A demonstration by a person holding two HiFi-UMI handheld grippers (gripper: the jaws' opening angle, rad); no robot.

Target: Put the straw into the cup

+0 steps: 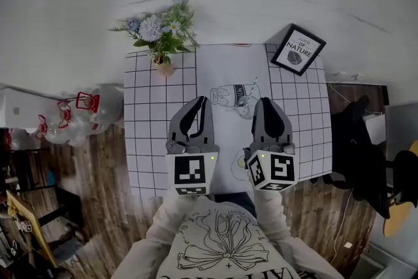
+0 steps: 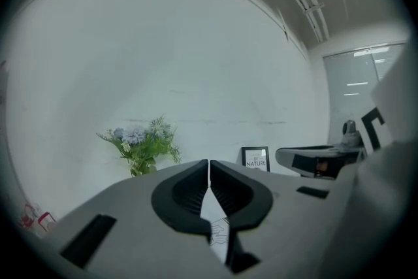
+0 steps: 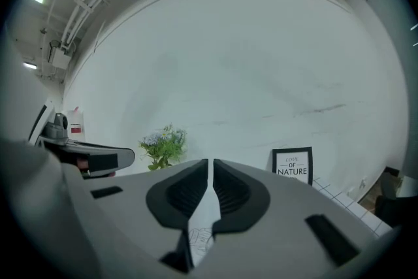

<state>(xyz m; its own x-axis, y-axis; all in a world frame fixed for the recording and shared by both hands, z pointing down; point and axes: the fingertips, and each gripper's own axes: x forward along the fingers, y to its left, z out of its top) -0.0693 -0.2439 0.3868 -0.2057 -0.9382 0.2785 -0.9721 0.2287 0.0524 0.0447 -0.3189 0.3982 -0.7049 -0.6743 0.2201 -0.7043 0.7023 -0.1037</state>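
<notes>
As seen from the head view, at the far left corner of the gridded table (image 1: 140,160): vase (image 1: 164,66), upright, filled with blue, white and green flowers (image 1: 160,31). At the far right corner, frame (image 1: 298,49) reading "LOVE OF NATURE". Down the middle of the table, white sheet (image 1: 222,65) with line drawings.

On that sheet near mid-table, ahead of both grippers: something clear with a dark band, taken for the cup (image 1: 230,96), seemingly on its side. Too small to tell a real cup from a printed outline, or to see anything inside. Just beside it, up and to the right, a thin pale streak, possibly the straw (image 1: 253,83); not certain. Neither touched by a gripper.

On the floor left of the table, clear bags (image 1: 78,121) with red handles; contents unreadable.

Left gripper (image 1: 204,101) over the near half of the table: clenched, nothing pinched. In the left gripper view, dark ribbed pads (image 2: 186,193) meeting at the tips with only a hairline slit between; through the wider gap lower down, just the sheet and a scrap of its drawing.

Right gripper (image 1: 264,101) just beside the left, level with it, not touching it. Likewise closed and empty: in the right gripper view, pads (image 3: 186,189) drawn to a thin slit, with only sheet and drawing below.

Both pointed toward the far wall, with flowers and frame beyond the tips in each gripper view.
</notes>
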